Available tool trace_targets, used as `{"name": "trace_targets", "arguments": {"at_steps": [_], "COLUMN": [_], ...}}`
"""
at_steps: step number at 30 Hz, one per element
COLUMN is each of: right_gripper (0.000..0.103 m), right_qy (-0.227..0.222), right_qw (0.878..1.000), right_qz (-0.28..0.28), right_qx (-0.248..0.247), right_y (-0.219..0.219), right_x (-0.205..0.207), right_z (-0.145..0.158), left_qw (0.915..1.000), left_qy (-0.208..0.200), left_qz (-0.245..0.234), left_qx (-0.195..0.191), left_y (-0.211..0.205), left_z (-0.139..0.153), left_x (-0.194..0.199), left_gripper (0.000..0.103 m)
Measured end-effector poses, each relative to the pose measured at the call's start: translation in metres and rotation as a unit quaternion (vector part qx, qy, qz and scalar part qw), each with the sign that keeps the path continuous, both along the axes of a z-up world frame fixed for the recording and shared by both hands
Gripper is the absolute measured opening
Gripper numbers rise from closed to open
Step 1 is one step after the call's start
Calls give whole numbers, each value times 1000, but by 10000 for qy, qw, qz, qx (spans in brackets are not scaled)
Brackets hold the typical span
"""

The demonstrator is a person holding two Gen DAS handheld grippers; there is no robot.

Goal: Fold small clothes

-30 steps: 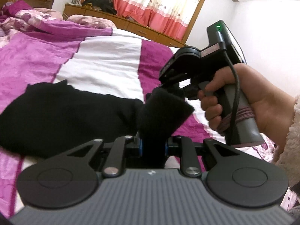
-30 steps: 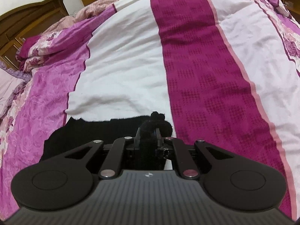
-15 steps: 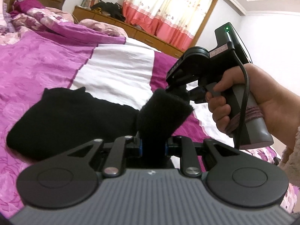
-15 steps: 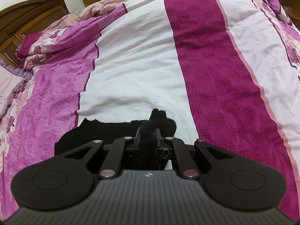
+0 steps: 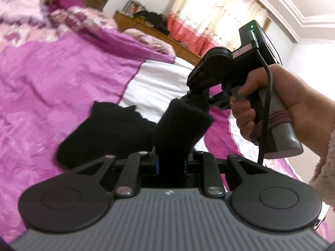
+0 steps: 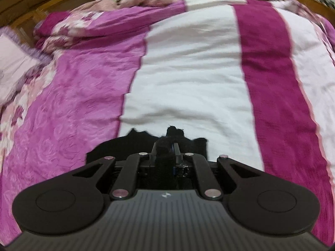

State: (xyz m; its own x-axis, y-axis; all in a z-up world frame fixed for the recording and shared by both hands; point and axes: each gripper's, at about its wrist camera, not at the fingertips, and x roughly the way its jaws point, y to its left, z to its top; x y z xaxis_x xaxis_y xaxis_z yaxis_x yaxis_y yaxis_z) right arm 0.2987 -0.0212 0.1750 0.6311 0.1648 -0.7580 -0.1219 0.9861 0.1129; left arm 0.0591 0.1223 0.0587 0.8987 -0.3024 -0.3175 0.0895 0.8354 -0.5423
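Note:
A small black garment (image 5: 108, 133) lies on the striped bed cover, with one edge lifted. My left gripper (image 5: 171, 159) is shut on that lifted edge, which stands up between its fingers. My right gripper (image 5: 201, 100) shows in the left wrist view, held in a hand, and is shut on the same raised edge further along. In the right wrist view the black garment (image 6: 125, 146) spreads to the left below the gripper (image 6: 166, 152), which pinches a bunched fold of it.
The bed cover (image 6: 188, 73) has magenta, white and dark pink stripes. Crumpled pink bedding (image 6: 83, 25) and a wooden headboard (image 6: 31, 4) lie beyond. A low wooden cabinet (image 5: 163, 35) and pink curtains (image 5: 209, 21) stand by the far wall.
Both grippers have carried the held edge leftward over the garment. The visible flat part of the black garment has shortened. The views have swung toward the headboard.

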Motion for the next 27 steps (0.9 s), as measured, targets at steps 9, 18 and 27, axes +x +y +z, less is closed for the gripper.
{"name": "trace_targets", "arguments": {"at_steps": [9, 18, 27], "right_gripper": [10, 10, 10], "right_qy": [109, 182, 323], "right_qw": [9963, 9926, 9885], "right_qz": [513, 735, 725], "right_qx": [-681, -948, -1290], "right_y": [62, 80, 116], "right_x": [3, 9, 22], "right_z": [-11, -8, -19], "left_qw": [9991, 9891, 9975], "left_qy": [-21, -592, -91], "left_qz": [279, 55, 207], "left_qx": [316, 1347, 669], "left_y": [23, -4, 36], "left_z": [-9, -10, -18], "left_x": [-4, -28, -10], "left_gripper": [23, 22, 23]}}
